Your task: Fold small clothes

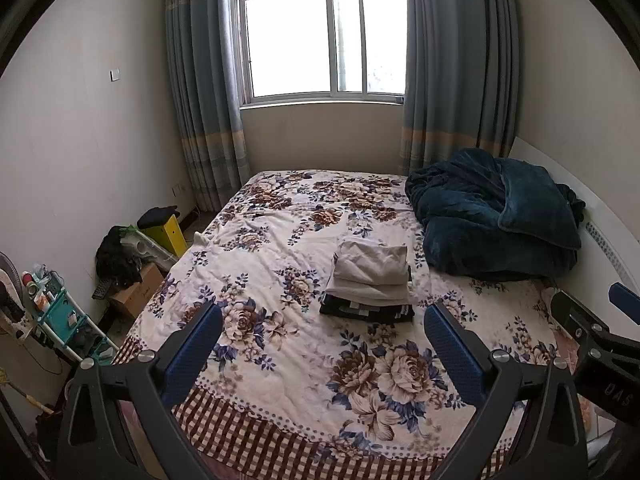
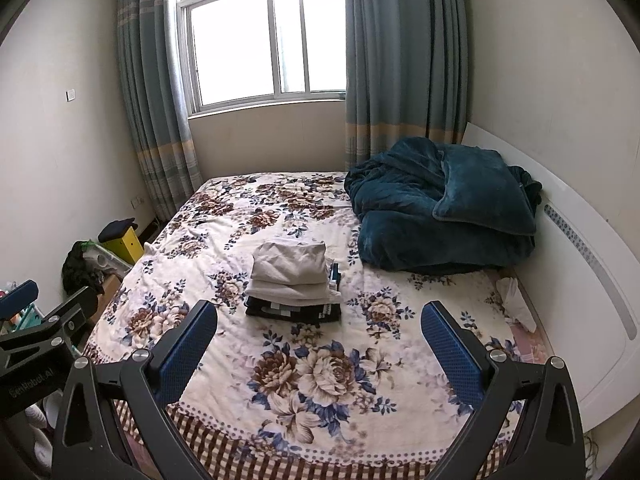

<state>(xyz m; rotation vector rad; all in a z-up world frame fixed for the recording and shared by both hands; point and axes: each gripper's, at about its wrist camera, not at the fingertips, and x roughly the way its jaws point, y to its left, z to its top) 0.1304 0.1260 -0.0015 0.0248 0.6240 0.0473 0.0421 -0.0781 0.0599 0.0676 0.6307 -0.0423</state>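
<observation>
- While both grippers hang above the near end of the bed, the left gripper [image 1: 323, 344] has its blue-padded fingers [image 1: 192, 352] spread wide with nothing between them but open air over the floral bedspread [image 1: 280, 344].
- In its own view, the right gripper [image 2: 319, 342] is likewise spread wide and empty, its blue pads [image 2: 452, 352] well apart over the same bedspread.
- Each gripper shows in the other's camera: the right one at about 3 o'clock in the left wrist view, the left one at about 9 o'clock in the right wrist view.
- A stack of folded clothes [image 1: 370, 280] sits on the bedspread near the middle of the bed, at about 12 o'clock from the left gripper and clear of both sets of fingers.
- On top of the stack lie pale grey-beige folded pieces [image 2: 290, 266]; beneath them is a dark folded garment [image 2: 292, 312] with light markings.
- A rumpled teal plush blanket [image 1: 496, 216] is heaped at about 2 o'clock from the stack, against the white headboard [image 2: 580, 280].
- Beyond the bed at 12 o'clock is a bright window [image 1: 320, 40] flanked by blue-grey curtains [image 1: 204, 100].
- On the floor at 9 o'clock of the bed are a yellow box [image 1: 170, 232], a cardboard box [image 1: 136, 292] and a teal rack [image 1: 64, 312].
</observation>
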